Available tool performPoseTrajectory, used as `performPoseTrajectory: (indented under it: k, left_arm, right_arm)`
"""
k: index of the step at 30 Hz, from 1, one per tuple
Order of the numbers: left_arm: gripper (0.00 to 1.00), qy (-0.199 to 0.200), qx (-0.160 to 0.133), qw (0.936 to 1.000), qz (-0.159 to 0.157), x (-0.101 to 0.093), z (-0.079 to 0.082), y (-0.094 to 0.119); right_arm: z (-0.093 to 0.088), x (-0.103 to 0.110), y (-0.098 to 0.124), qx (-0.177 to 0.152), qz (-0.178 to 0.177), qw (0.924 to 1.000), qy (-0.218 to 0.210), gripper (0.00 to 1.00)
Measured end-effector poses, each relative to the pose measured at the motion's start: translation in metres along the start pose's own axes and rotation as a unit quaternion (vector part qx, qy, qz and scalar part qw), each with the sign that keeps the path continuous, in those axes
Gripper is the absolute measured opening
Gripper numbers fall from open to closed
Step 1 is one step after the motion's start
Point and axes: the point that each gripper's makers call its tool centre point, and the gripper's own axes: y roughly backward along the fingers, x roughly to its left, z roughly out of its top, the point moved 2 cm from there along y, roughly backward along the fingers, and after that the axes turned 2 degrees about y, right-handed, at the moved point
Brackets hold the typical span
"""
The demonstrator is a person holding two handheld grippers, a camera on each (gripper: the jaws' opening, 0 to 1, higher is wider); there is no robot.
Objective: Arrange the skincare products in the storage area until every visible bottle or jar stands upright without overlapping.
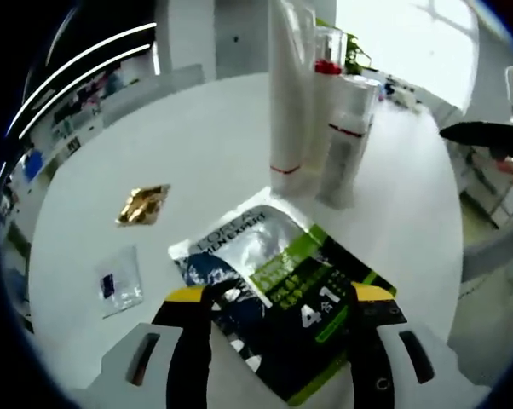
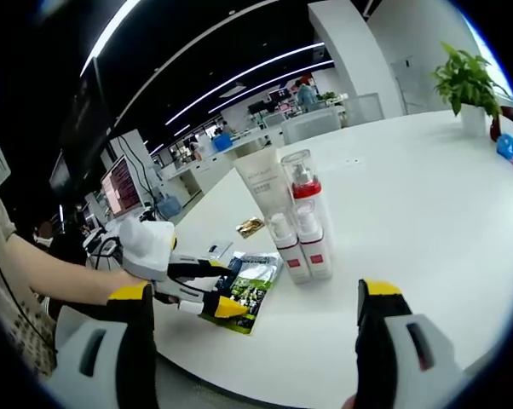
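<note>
I see the bottles standing upright in a tight cluster mid-table, a tall white tube behind them. Broad bare white table lies to their right. A glossy flat mask sachet lies at the near edge between my left gripper jaws, spread wide. My right gripper is spread wide too, holding nothing. The left gripper view adds a gold packet.

I saw a white round table in an open office. A potted green plant stood at its far edge, beside a small blue thing. Behind the table, a lit monitor stood on a desk. Long ceiling lights shone above.
</note>
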Motion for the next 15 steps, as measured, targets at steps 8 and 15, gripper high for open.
performPoseTrajectory:
  k: [8, 15]
  left_arm:
    - [0.63, 0.018, -0.019, 0.9994, 0.022, -0.0005, 0.0007, -0.0013]
    - [0.64, 0.043, -0.022, 0.9978, 0.046, 0.0020, 0.0027, -0.0036]
  right_arm:
    - [-0.0002, -0.0004, 0.0002, 0.000, 0.000, 1.0000, -0.001, 0.99]
    - [-0.0001, -0.0004, 0.0001, 0.000, 0.000, 1.0000, -0.002, 0.99]
